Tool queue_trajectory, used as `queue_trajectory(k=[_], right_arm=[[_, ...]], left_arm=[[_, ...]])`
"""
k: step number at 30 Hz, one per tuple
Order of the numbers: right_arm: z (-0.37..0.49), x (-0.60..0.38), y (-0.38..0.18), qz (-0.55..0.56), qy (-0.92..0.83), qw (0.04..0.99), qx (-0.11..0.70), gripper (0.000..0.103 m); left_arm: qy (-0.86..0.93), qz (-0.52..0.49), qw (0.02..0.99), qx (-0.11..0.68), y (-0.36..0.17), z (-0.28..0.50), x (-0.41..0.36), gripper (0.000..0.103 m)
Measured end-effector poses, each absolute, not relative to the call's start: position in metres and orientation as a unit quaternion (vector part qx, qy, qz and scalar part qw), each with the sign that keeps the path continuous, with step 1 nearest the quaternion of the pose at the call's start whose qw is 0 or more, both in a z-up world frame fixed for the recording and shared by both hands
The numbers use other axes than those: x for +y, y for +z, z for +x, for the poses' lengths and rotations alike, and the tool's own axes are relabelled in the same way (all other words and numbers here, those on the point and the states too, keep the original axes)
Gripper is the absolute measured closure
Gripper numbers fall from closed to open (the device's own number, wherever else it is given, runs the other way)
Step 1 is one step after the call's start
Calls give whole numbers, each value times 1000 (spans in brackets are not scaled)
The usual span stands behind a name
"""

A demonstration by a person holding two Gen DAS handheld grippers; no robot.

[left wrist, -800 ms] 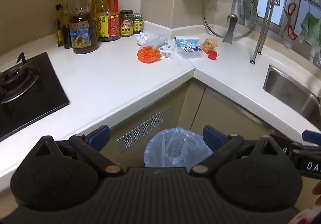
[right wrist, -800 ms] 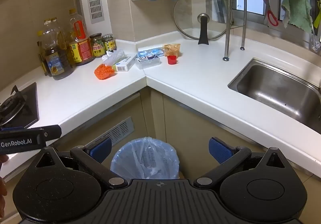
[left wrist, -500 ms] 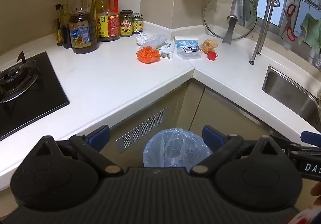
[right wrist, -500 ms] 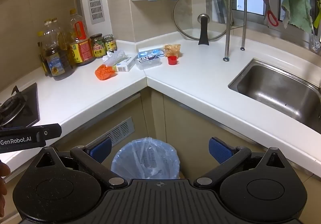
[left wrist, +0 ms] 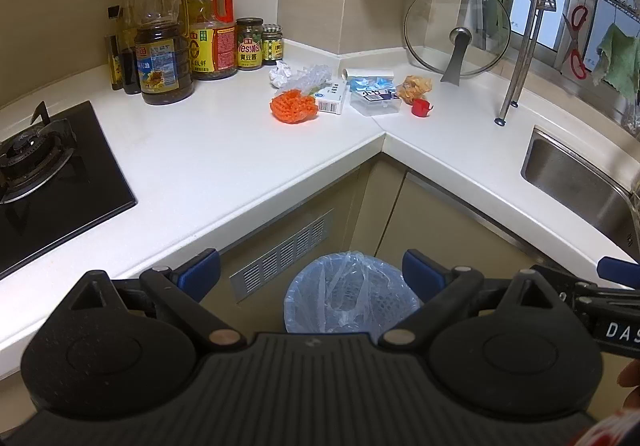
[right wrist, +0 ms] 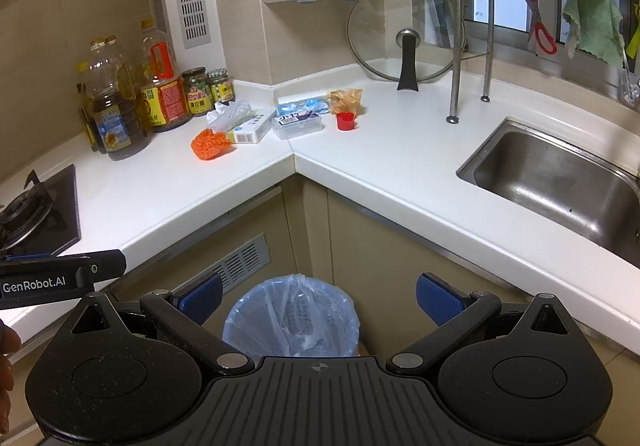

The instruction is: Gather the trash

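Both of my grippers hang spread wide and empty above the floor in front of the corner cabinet, so I judge the collecting has not begun and this is the approach. My left gripper (left wrist: 311,272) frames the blue-lined trash bin (left wrist: 348,294) between its blue pads, and my right gripper (right wrist: 319,298) does the same from its side, with the bin (right wrist: 291,316) directly ahead and below. Going left to right along the white countertop (left wrist: 224,150), past the gas stove (left wrist: 36,166) and the oil bottles (left wrist: 162,46), the trash sits bunched at the inner corner, well apart from both grippers: a crumpled white paper ball (left wrist: 281,71), a clear plastic wrapper (left wrist: 310,76), an orange foam net (left wrist: 293,107) nearest the counter edge, a small white carton (left wrist: 333,99) touching it, a clear blue-labelled plastic box (left wrist: 374,97), a crinkled tan wrapper (left wrist: 416,86) and a red cap (left wrist: 421,108). Further right stand the glass pot lid (left wrist: 456,30) and the sink (right wrist: 560,182), neither of which I count as trash. My next move, as I see it, is to lift one gripper up over the counter edge and reach toward the corner; the orange net looks the easiest first pick, soft and standing clear at the front, and the wide-open fingers need only close gently round it before I carry it back down to the bin.
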State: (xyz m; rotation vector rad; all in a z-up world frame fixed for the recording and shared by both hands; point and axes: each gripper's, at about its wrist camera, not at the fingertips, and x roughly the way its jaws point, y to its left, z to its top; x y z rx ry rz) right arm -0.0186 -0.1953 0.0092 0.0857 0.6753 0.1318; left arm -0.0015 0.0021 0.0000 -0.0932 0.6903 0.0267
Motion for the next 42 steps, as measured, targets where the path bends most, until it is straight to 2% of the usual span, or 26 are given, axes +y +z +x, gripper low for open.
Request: queue_trajectory(k=[42], right_arm=[[-18,-196,10,44,67,941,330,1]], left_arm=[[7,-52,940,339,4,-2,4,7]])
